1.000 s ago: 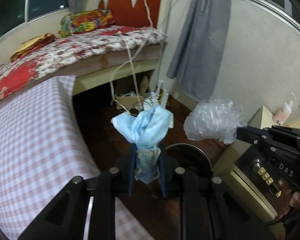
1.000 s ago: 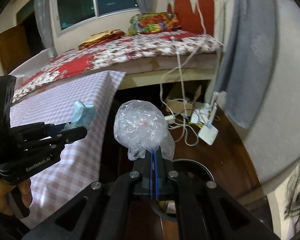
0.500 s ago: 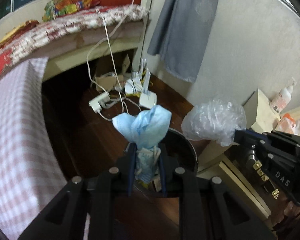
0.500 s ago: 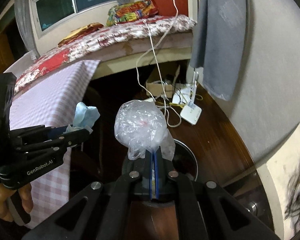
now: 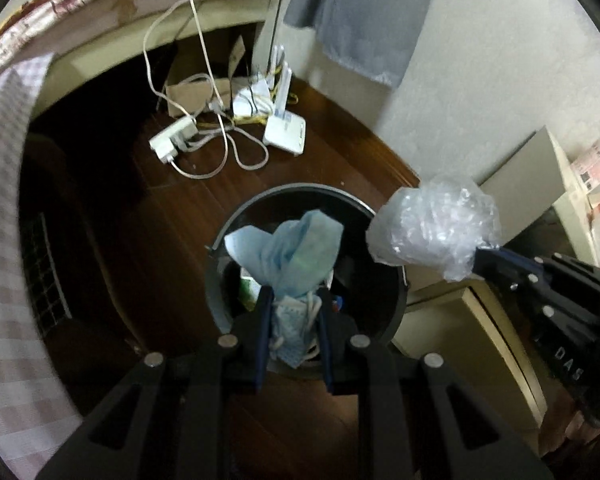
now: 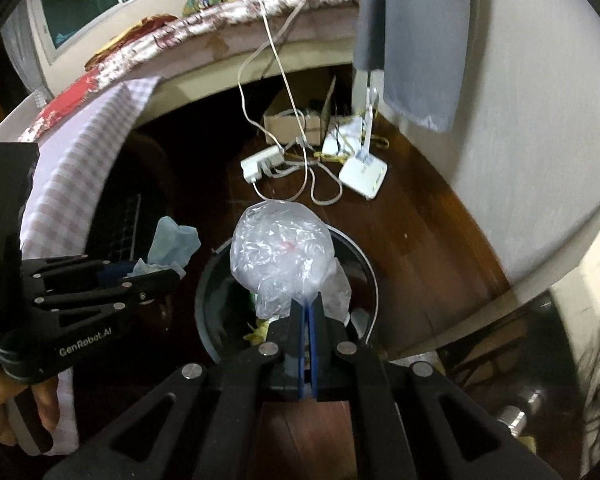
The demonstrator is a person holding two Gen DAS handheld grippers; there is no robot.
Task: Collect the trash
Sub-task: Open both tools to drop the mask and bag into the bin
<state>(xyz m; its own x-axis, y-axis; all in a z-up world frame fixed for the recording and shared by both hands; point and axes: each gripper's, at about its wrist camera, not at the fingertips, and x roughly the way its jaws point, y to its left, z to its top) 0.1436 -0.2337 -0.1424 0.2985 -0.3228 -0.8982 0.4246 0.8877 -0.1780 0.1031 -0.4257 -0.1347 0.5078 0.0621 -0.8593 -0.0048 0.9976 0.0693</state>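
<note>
Left tongs (image 5: 292, 304) grip the blue mask (image 5: 288, 250); right tongs (image 6: 307, 312) pinch the plastic bag (image 6: 282, 248). Both hang over the bin (image 5: 384, 312). Lower inside the rim, then release.

There are two grippers, the left gripper (image 5: 293, 300) and the right gripper (image 6: 308, 304). There is one blue face mask (image 5: 290, 248) and one crumpled clear plastic bag (image 6: 282, 252). There is one round black trash bin (image 5: 220, 292) near us. On the far floor sit one white power strip (image 5: 174, 144), one white router (image 5: 285, 134) and one cardboard box (image 6: 290, 120).
</note>
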